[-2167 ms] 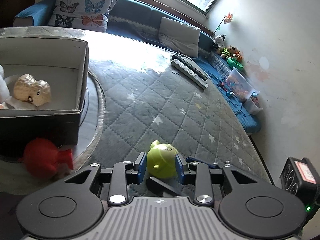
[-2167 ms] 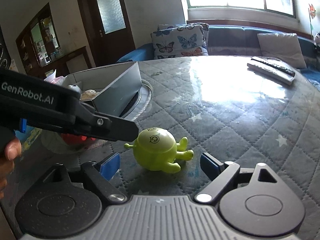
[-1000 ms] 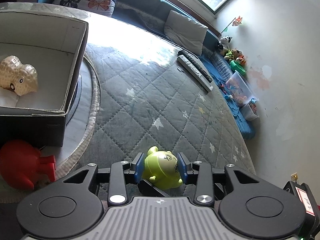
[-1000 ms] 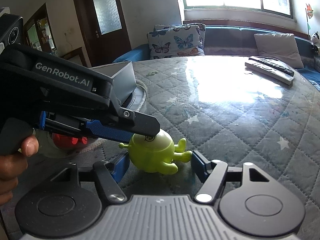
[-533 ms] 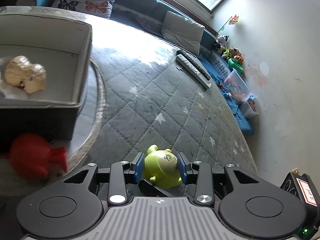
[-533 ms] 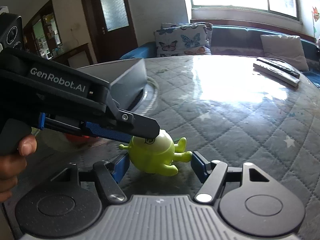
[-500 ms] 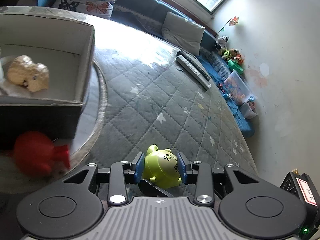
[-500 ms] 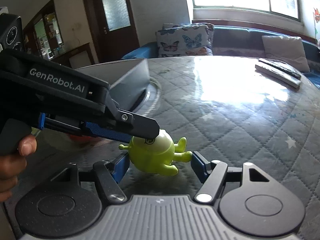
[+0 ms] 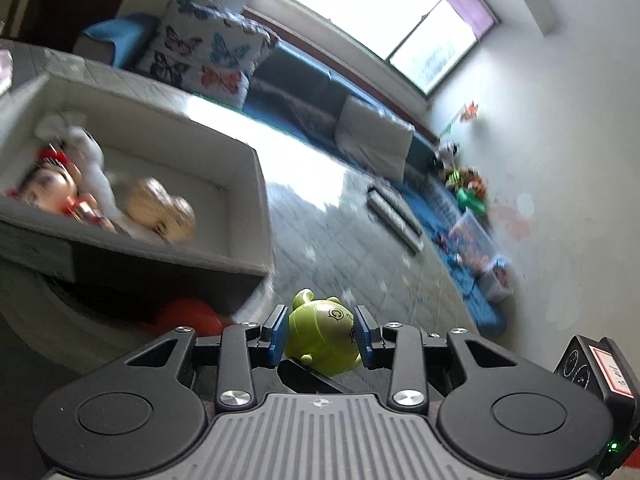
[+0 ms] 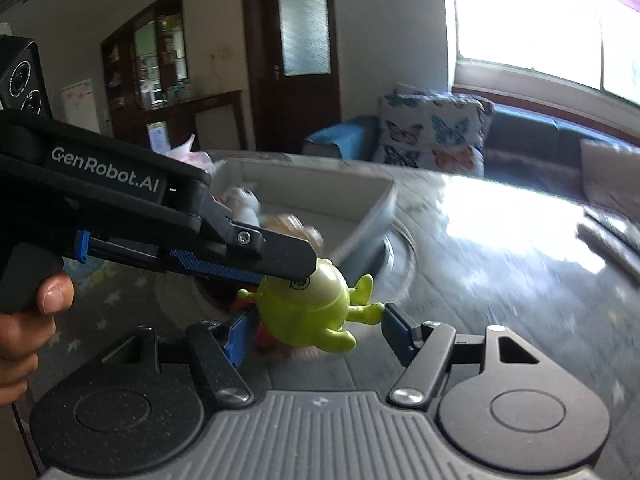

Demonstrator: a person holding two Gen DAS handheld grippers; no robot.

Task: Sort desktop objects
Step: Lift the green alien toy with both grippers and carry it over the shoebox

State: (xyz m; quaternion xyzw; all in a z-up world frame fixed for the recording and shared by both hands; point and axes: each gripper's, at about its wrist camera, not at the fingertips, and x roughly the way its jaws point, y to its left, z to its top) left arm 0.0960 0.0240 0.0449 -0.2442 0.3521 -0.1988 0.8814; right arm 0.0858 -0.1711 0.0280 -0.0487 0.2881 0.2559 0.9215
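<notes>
My left gripper (image 9: 321, 332) is shut on a lime-green alien toy (image 9: 325, 332) and holds it above the table. In the right wrist view the same toy (image 10: 306, 304) hangs from the left gripper's fingers (image 10: 256, 256), between the blue pads of my right gripper (image 10: 316, 332), which is open around it; I cannot tell if the pads touch it. A grey box (image 9: 240, 208) stands to the left with several toys inside, among them a tan plush (image 9: 160, 208). A red toy (image 9: 188, 316) lies below the box's near corner.
The box sits on a round turntable (image 10: 400, 256) on a quilted grey tabletop (image 9: 344, 248). Two remote controls (image 9: 394, 216) lie at the far side. A blue sofa with butterfly cushions (image 9: 208, 56) runs behind the table.
The left gripper has lifted the green toy off the table and carried it up and left toward the box. Both views are blurred by motion. The right gripper has risen with it, still open.
</notes>
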